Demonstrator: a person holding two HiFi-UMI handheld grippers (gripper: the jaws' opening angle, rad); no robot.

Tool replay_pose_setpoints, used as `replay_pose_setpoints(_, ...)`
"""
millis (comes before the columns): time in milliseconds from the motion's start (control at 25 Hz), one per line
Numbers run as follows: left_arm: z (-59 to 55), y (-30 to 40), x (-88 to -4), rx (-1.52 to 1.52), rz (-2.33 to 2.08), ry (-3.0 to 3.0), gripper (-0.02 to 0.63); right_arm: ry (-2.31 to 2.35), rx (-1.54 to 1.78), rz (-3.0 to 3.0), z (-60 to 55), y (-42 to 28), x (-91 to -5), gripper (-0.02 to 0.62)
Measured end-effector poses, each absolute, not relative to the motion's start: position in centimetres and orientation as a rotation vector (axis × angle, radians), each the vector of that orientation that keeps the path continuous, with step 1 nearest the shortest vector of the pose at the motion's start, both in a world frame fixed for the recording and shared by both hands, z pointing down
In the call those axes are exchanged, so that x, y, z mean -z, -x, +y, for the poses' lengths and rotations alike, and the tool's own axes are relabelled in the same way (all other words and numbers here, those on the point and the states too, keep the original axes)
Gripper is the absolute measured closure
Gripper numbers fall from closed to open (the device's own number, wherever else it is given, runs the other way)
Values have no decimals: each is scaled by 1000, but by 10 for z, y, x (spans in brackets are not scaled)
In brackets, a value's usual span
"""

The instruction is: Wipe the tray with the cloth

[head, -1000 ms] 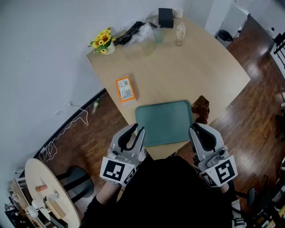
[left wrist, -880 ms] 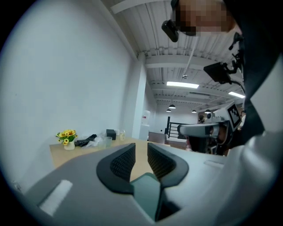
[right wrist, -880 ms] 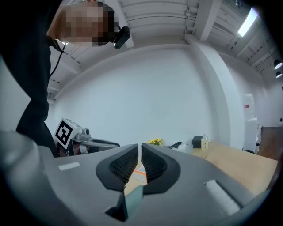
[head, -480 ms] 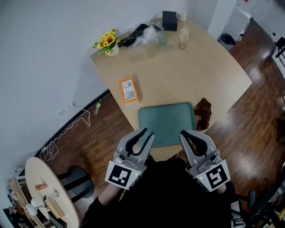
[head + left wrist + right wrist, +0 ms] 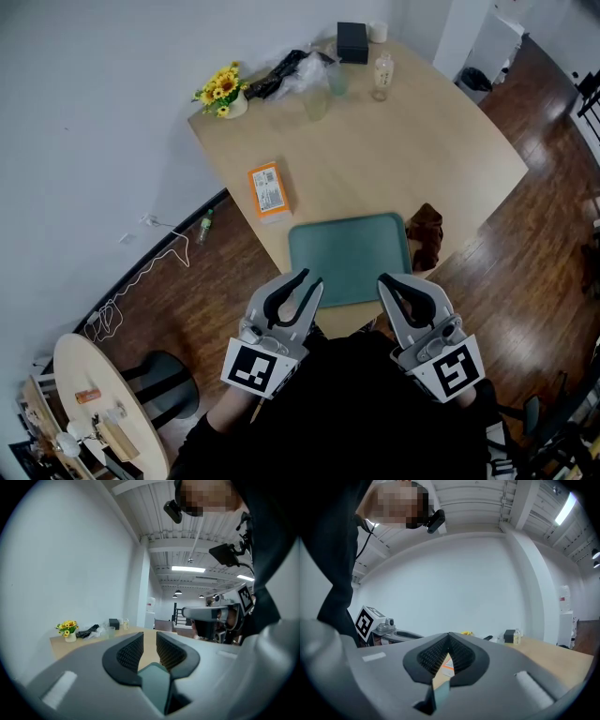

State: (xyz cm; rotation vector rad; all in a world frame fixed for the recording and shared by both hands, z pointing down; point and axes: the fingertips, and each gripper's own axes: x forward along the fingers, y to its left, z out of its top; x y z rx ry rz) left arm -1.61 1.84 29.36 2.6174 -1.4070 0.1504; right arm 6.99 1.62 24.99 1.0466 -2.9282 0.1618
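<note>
white wall [image 5: 94, 112], dark wood floor [image 5: 534, 253], pale wooden table [image 5: 422, 141], small round table [image 5: 80, 361] lower left.

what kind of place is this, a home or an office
Likely an office or lab space: a ribbed industrial ceiling with strip lights, dark wooden floor, and a pale wooden table bearing a teal plastic tray.

We note a teal, round-cornered tray [image 5: 349, 258] lying flat at the bench's [image 5: 422, 141] near edge. A brown cloth [image 5: 425, 234] sits crumpled at that edge, just beside the tray's right side.
</note>
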Motion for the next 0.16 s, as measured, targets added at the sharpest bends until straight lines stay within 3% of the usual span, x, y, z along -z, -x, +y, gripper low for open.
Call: replay_pose_setpoints(160,22,17,-298,-173,-1404,-2606,538,-1043,-166,-2928,19,-70,-250,594)
